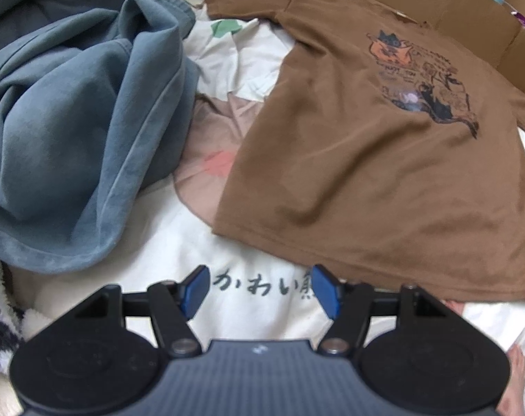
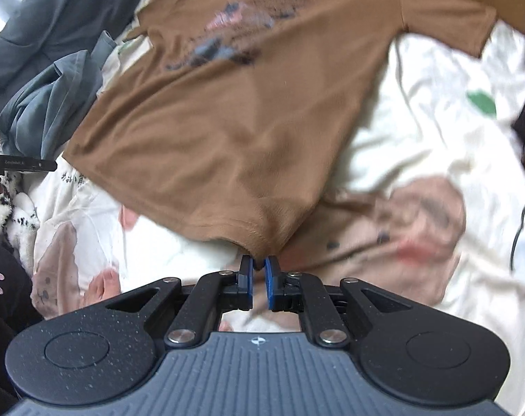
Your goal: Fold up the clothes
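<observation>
A: Where is the brown T-shirt (image 1: 383, 159) found?

B: It is spread print-side up on a bed sheet (image 2: 435, 111) patterned with cartoons, with the collar pointed away from both grippers and the hem lying nearest them. A crumpled blue garment (image 1: 71, 145) is heaped to its left, and cardboard (image 1: 470, 17) is seen beyond it.

A: How are the grippers set?

B: The right gripper (image 2: 259, 270) is closed on the hem's right corner, which looks slightly raised. The left gripper (image 1: 259, 289) is held wide open, with nothing between its fingers, just short of the hem's left part.

A: What does the next move turn on?

B: Probably the hem line: the left corner lies ahead of the left gripper, so it would be pinched there, and then the shirt could be folded along its length toward the collar.
</observation>
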{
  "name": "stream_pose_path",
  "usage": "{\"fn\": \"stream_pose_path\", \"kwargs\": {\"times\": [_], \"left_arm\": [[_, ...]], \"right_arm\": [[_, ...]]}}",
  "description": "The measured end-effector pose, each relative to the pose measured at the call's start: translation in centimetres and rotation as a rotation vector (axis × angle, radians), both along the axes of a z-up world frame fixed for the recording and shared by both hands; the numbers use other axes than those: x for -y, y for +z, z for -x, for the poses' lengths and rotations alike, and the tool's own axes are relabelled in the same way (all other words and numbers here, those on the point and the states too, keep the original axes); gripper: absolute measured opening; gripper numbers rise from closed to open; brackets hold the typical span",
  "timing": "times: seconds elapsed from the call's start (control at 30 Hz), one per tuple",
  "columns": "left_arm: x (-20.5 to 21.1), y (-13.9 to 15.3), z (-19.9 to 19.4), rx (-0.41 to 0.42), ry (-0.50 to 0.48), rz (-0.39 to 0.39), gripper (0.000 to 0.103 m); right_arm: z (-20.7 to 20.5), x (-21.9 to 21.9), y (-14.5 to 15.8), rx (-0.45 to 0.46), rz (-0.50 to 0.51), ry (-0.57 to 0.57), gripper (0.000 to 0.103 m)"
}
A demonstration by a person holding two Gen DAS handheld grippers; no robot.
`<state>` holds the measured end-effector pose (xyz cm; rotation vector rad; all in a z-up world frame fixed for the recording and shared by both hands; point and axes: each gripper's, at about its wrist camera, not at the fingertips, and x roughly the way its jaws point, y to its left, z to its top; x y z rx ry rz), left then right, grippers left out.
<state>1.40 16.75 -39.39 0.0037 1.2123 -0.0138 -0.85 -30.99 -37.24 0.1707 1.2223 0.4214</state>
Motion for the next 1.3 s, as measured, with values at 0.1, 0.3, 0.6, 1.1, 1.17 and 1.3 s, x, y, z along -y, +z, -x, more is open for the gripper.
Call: {"fn": "stream_pose_path", "kwargs": {"times": [0.1, 0.3, 0.6, 1.1, 1.17, 1.3], "left_arm": [[-0.5, -0.3, -0.1, -0.008, 0.006, -0.009, 0.067], [-0.7, -0.5, 0.0, -0.025, -0.006, -0.019, 0.067], [-0.2, -1.0, -0.2, -0.054, -0.035, -0.034, 0.067], [1.2, -0.5, -0.1, -0.065, -0.085, -0.076, 0.067], [1.3, -0.4, -0.1, -0.068, -0.088, -0.081, 0.067], [1.6, -0.4, 0.0, -0.073, -0.096, -0.084, 0.067]], "right_arm": [[0.5, 0.7, -0.4, -0.012, -0.016, -0.033, 0.008], [0.3, 2.9, -1.5, -0.017, -0.030, -0.167, 0.008], [-0.3, 4.0, -4.5, -0.069, -0.112, -0.307, 0.008], [-0.3, 2.4, -4.4, -0.031, -0.167, -0.310, 0.027], [-0.3, 2.4, -4.5, -0.035, -0.169, -0.309, 0.028], [-0.3, 2.4, -5.6, -0.060, -0.158, -0.321, 0.028]]}}
